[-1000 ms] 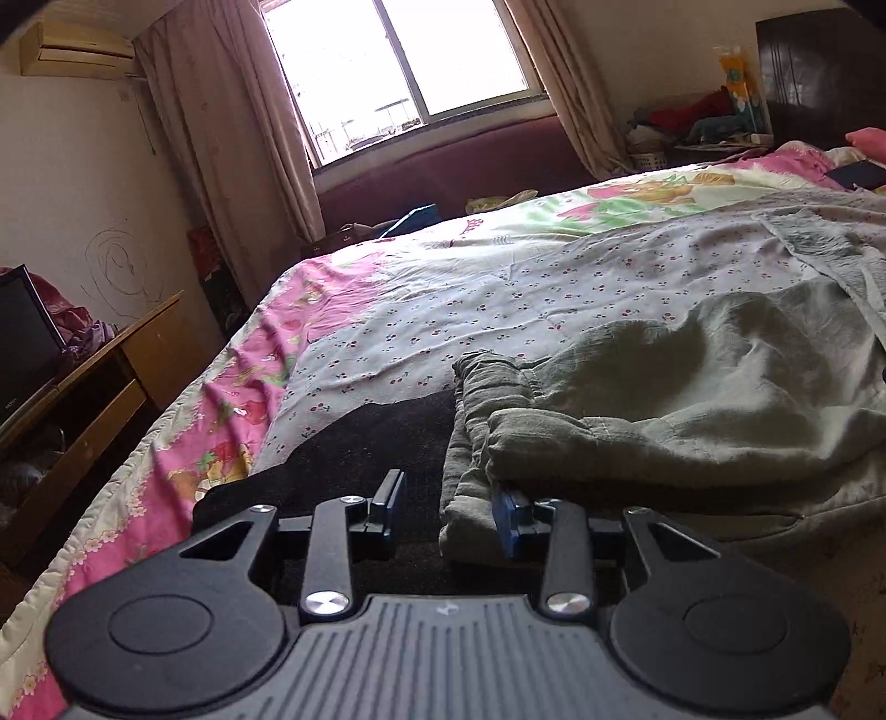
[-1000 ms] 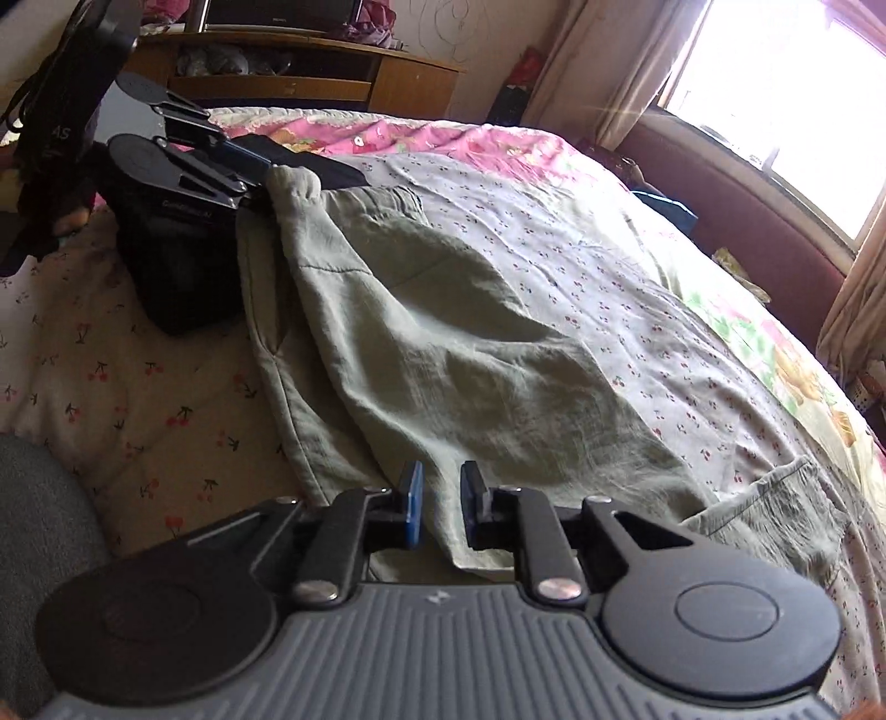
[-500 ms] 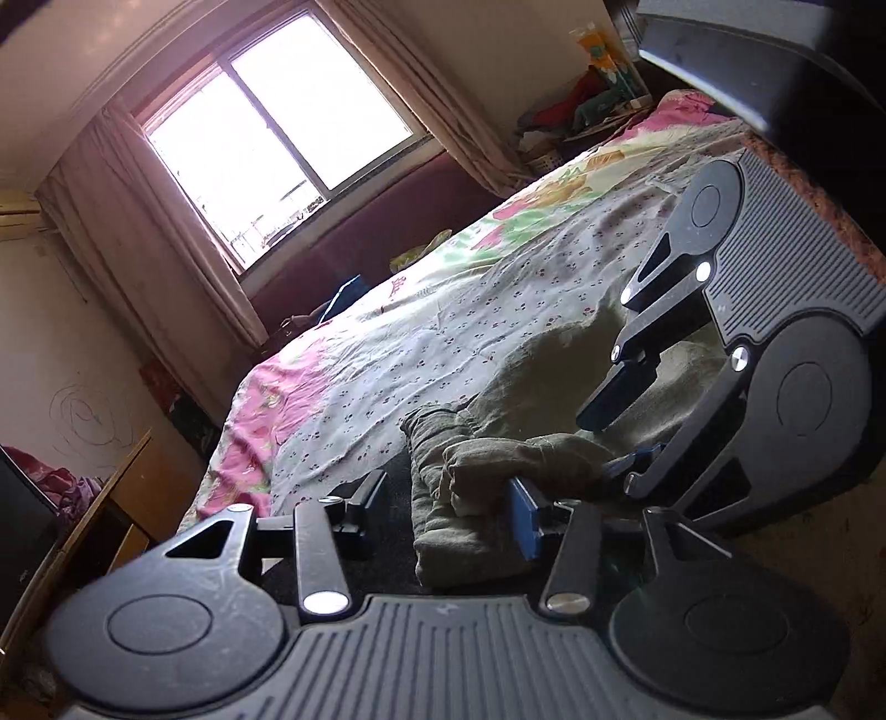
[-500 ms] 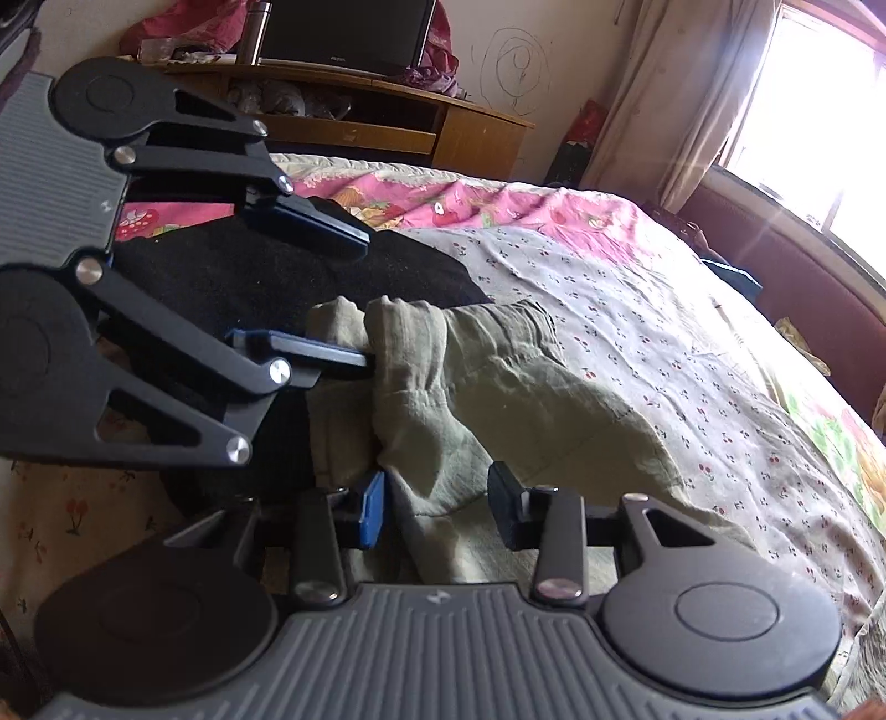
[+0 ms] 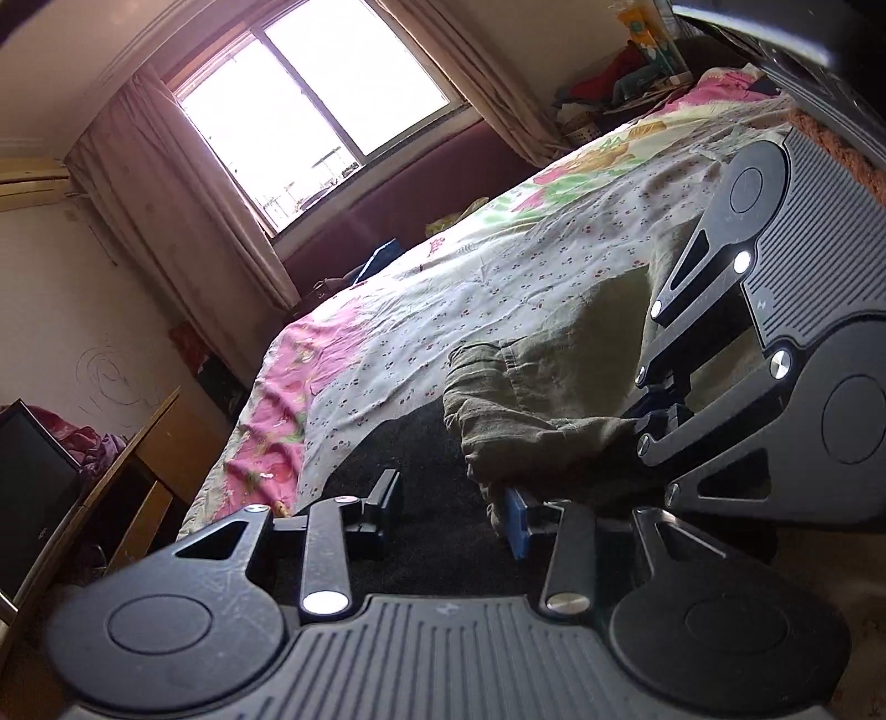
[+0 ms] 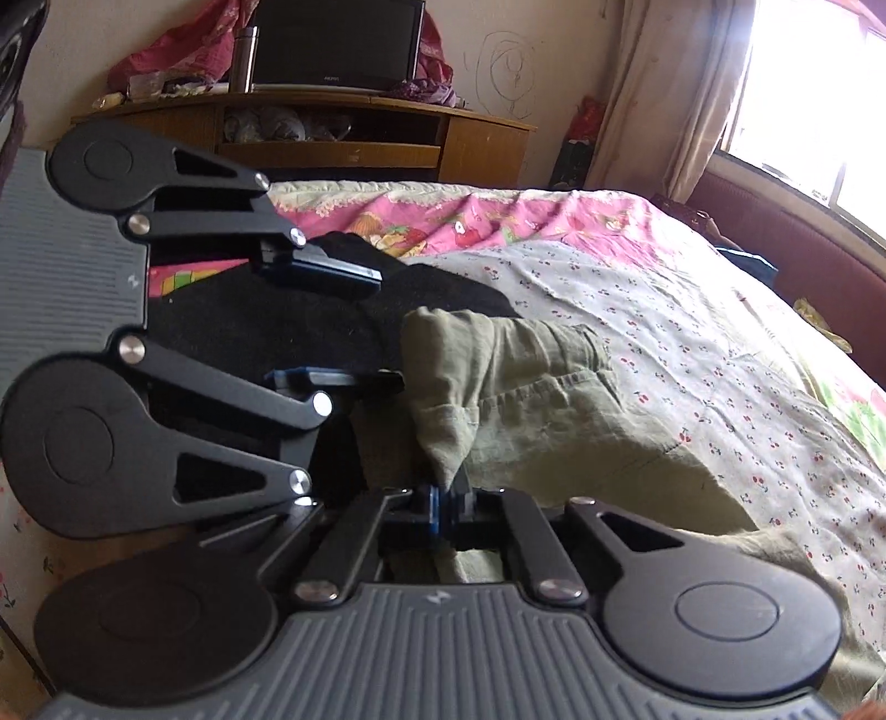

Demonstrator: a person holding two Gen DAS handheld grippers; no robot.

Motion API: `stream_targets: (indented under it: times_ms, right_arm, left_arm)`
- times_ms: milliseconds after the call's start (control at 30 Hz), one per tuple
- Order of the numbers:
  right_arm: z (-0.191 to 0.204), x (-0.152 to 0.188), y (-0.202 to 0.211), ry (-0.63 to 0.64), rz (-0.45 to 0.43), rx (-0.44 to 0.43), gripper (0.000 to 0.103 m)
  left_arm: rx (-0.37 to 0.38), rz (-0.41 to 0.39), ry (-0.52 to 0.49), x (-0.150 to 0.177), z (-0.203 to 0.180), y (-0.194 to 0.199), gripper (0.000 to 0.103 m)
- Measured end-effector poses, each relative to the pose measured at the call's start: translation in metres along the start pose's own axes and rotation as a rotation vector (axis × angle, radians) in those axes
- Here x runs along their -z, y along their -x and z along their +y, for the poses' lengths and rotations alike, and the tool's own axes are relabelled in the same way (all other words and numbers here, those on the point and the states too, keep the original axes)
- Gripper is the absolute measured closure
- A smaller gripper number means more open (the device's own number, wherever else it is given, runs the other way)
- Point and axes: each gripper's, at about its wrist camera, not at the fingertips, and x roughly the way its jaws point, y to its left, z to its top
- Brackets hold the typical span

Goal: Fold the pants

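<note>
While the right hand-held gripper (image 6: 443, 507) pinches a fold of the pants (image 6: 531, 399), its jaws having just closed on the cloth, the left hand-held gripper (image 5: 451, 512) stands released, jaws just narrowed, one pad touching the waistband. Pants lie bunched on the bed (image 6: 720, 343), partly over a black cloth (image 6: 266, 327).

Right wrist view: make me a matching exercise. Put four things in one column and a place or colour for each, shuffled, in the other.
Things:
1. pants
2. television
3. curtain
4. cloth next to the pants

Place or colour:
A. on the wooden cabinet
B. black
C. olive green, on the flowered bedsheet
D. hanging beside the window

Pairs: 1-C, 2-A, 3-D, 4-B
</note>
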Motion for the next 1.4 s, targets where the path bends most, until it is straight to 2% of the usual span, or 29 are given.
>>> stream_targets:
  times_ms: [67, 133, 200, 233, 300, 367, 467, 567, 667, 733, 800, 900, 1000, 1100, 1133, 1167, 1200, 1233, 1300, 1400]
  right_arm:
    - [0.011, 0.005, 0.003, 0.073, -0.027, 0.043, 0.094]
    - [0.009, 0.006, 0.014, 0.071, -0.039, 0.052, 0.087]
    - [-0.002, 0.009, 0.029, 0.026, -0.050, 0.055, 0.063]
    - [-0.011, 0.012, 0.039, -0.014, -0.057, 0.054, 0.060]
    - [-0.030, 0.022, 0.058, -0.086, -0.060, 0.070, 0.059]
    - [-0.055, 0.038, 0.078, -0.175, -0.038, 0.111, 0.059]
    - [-0.107, 0.062, 0.101, -0.308, 0.027, 0.204, 0.059]
    - [-0.161, 0.079, 0.113, -0.388, 0.075, 0.342, 0.058]
    - [-0.219, 0.095, 0.120, -0.498, 0.098, 0.447, 0.057]
    - [-0.260, 0.108, 0.121, -0.593, 0.105, 0.501, 0.057]
    - [-0.297, 0.114, 0.112, -0.671, 0.099, 0.544, 0.057]
    - [-0.350, 0.122, 0.084, -0.749, 0.127, 0.604, 0.055]
    - [-0.396, 0.128, 0.049, -0.813, 0.179, 0.640, 0.055]
    - [-0.430, 0.140, 0.014, -0.860, 0.259, 0.665, 0.054]
    - [-0.437, 0.146, 0.003, -0.858, 0.290, 0.677, 0.055]
    - [-0.441, 0.150, -0.001, -0.859, 0.297, 0.687, 0.060]
    - [-0.445, 0.154, -0.002, -0.862, 0.288, 0.694, 0.087]
    - [-0.448, 0.157, 0.003, -0.881, 0.281, 0.700, 0.103]
    - [-0.452, 0.161, 0.023, -0.958, 0.236, 0.680, 0.103]
    - [-0.441, 0.160, 0.086, -0.987, 0.113, 0.659, 0.103]
  left_arm:
    - [-0.006, -0.003, 0.010, 0.003, 0.000, 0.011, 0.047]
    - [-0.012, -0.023, 0.038, 0.000, 0.001, 0.020, 0.045]
    - [0.001, -0.038, 0.086, -0.007, 0.001, 0.024, 0.044]
    - [0.017, -0.044, 0.120, -0.012, 0.000, 0.024, 0.044]
    - [0.077, -0.031, 0.151, -0.019, -0.008, 0.020, 0.044]
    - [0.163, 0.058, 0.124, -0.023, -0.024, 0.005, 0.041]
    - [0.143, 0.114, 0.090, -0.023, -0.044, -0.008, 0.042]
    - [0.084, 0.132, 0.154, -0.040, -0.041, -0.005, 0.041]
    - [-0.020, 0.098, 0.175, -0.067, -0.046, 0.002, 0.041]
    - [-0.038, 0.043, 0.184, -0.092, -0.061, 0.004, 0.041]
    - [0.051, -0.018, 0.225, -0.118, -0.078, -0.001, 0.038]
    - [0.202, -0.061, 0.263, -0.149, -0.119, -0.026, 0.036]
    - [0.339, -0.042, 0.282, -0.172, -0.168, -0.066, 0.036]
    - [0.447, -0.005, 0.277, -0.183, -0.199, -0.089, 0.036]
    - [0.452, 0.001, 0.254, -0.184, -0.208, -0.091, 0.036]
    - [0.457, 0.002, 0.225, -0.183, -0.214, -0.091, 0.036]
    - [0.453, -0.001, 0.198, -0.181, -0.219, -0.090, 0.037]
    - [0.443, -0.002, 0.181, -0.180, -0.221, -0.089, 0.037]
    - [0.441, 0.001, 0.188, -0.181, -0.221, -0.085, 0.039]
    - [0.452, 0.003, 0.207, -0.187, -0.215, -0.073, 0.048]
